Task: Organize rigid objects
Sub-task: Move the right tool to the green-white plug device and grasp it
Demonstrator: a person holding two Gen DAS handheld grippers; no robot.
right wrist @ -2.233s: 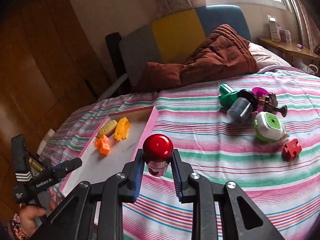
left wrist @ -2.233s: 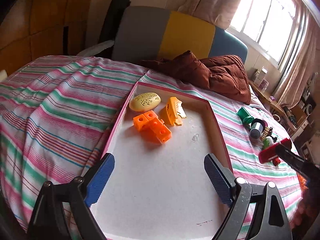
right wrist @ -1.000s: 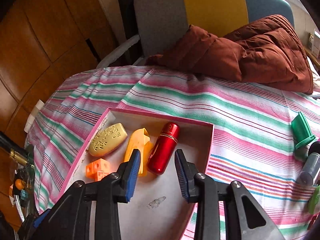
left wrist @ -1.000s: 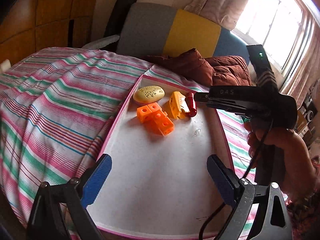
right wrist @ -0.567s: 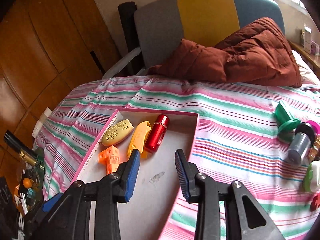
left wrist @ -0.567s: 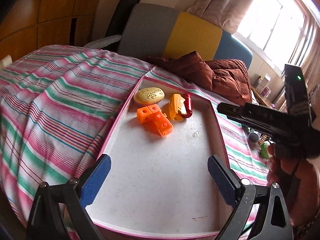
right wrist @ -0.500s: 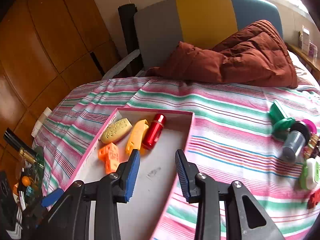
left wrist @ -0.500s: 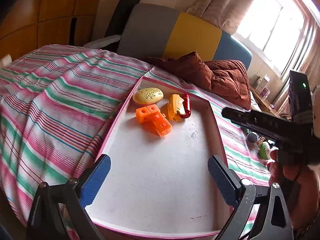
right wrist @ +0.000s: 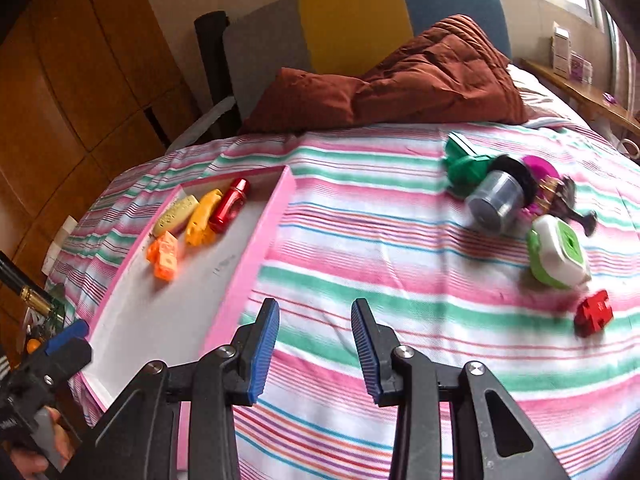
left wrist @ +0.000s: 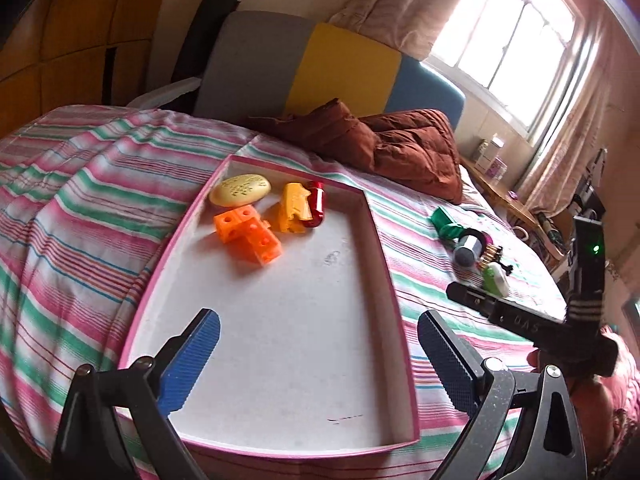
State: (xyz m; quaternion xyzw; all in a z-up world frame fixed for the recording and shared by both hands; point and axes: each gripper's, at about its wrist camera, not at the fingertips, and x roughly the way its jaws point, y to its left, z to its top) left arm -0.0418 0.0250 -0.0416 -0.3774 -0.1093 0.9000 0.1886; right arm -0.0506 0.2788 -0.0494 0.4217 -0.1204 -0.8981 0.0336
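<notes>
My right gripper hangs open and empty over the striped bedsheet. Left gripper gapes wide above the pink-rimmed white tray. The glossy red metal cylinder lies inside (far corner), touching the yellow plastic piece.

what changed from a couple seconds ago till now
The right gripper carried the red bottle from over the striped bedspread into the pink tray, let it go beside the yellow piece, then swung back toward the loose items, empty. The left gripper stayed open over the tray.
</notes>
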